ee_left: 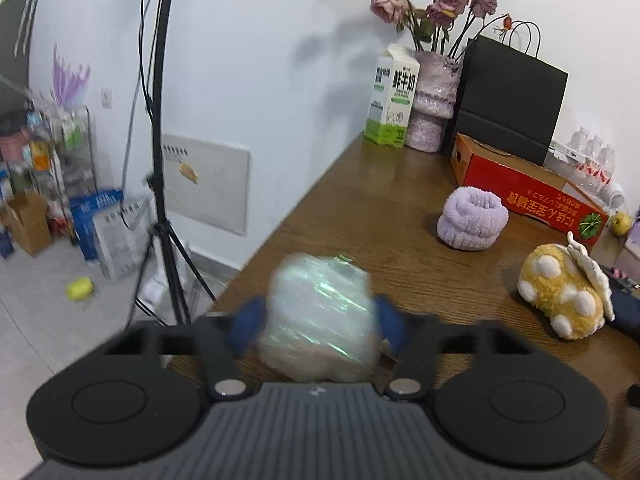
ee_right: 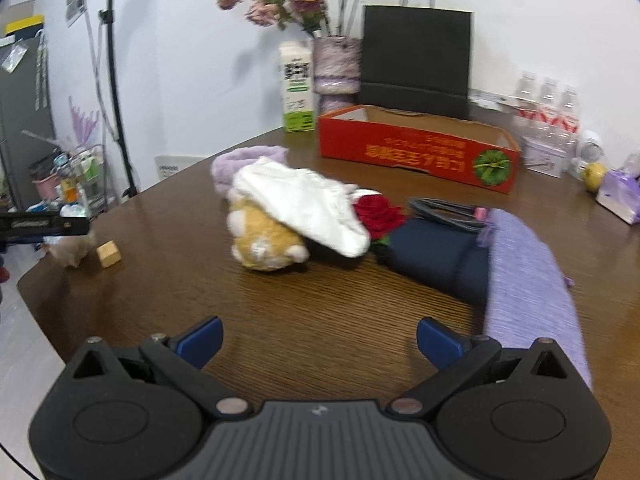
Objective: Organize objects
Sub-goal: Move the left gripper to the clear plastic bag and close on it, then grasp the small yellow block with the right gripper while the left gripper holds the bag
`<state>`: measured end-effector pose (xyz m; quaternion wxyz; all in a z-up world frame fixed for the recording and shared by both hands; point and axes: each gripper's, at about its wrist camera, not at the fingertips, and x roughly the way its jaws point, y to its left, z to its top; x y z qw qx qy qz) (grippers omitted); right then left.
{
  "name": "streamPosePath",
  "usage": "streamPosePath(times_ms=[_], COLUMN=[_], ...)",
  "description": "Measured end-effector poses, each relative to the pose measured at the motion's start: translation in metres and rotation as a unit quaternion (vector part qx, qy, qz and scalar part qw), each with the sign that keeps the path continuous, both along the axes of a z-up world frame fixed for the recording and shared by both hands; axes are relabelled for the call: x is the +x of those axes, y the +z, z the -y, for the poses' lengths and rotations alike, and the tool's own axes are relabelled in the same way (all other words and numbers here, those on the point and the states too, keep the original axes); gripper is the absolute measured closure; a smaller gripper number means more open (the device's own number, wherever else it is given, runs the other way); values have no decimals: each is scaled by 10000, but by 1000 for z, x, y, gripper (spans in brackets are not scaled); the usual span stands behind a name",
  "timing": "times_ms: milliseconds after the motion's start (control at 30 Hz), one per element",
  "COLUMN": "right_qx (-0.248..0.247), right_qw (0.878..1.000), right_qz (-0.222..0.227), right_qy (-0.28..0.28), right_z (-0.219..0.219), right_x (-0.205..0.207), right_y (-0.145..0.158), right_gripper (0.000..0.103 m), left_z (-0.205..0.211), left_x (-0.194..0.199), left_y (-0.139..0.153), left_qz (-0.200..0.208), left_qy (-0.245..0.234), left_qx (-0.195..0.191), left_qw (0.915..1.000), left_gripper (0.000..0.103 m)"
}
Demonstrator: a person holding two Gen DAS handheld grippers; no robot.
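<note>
Left gripper (ee_left: 318,320): jaws clamped on a shiny wrapped bundle (ee_left: 320,316), held above the worktop (ee_left: 380,208) near its left edge. Right gripper (ee_right: 318,340): jaws apart over bare wood. Ahead lie the yellow plush toy (ee_right: 264,240), white cloth (ee_right: 304,204), navy fabric (ee_right: 436,256), purple cloth (ee_right: 528,280); the red box (ee_right: 416,148) stands near the back edge.

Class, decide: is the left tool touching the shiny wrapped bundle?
Touching. The left wrist view shows the left tool with both blue fingers pressed against the sides of the shiny wrapped bundle, no gap.
</note>
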<state>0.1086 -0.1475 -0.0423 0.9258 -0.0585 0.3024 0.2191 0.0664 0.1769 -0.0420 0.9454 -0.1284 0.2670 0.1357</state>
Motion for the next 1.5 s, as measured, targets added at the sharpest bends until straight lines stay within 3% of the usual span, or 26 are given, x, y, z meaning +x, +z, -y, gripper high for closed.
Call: streamPosePath(times_ms=[133, 567, 967, 1267, 1300, 1367, 1400, 1433, 1467, 1500], right_qx=[-31, -162, -372, -429, -388, -257, -201, -189, -184, -147], right_qw=[9993, 9850, 9817, 9755, 9754, 9745, 9735, 9727, 9715, 9700], right_qz=[-51, -203, -330, -398, -378, -247, -203, -176, -153, -162], right_qy=[358, 1705, 1838, 2122, 2135, 2218, 2268, 2304, 2356, 2421], right_z=[-22, -119, -182, -198, -198, -196, -195, -196, -196, -196], right_x=[1, 9, 31, 33, 32, 27, 26, 26, 26, 27], right_y=[-2, -12, -16, -14, -14, -14, -13, -12, -11, -10], right_gripper=[0, 0, 0, 1, 4, 28, 35, 50, 74, 80], left_z=[-2, -19, -23, -25, -26, -27, -27, -27, -28, -28], left_x=[-9, -47, -54, -53, -54, -54, -55, -54, -54, -54], left_y=[4, 7, 8, 7, 7, 8, 8, 9, 9, 10], left_qz=[78, 87, 46, 16, 16, 18, 15, 9, 8, 13], left_qy=[10, 361, 398, 419, 429, 440, 447, 451, 455, 458], left_qx=[119, 222, 174, 162, 164, 173, 180, 184, 183, 180], left_qw=[9999, 9991, 9990, 9990, 9989, 9989, 9988, 9988, 9988, 9988], left_gripper=[63, 63, 61, 61, 61, 61, 61, 61, 61, 61])
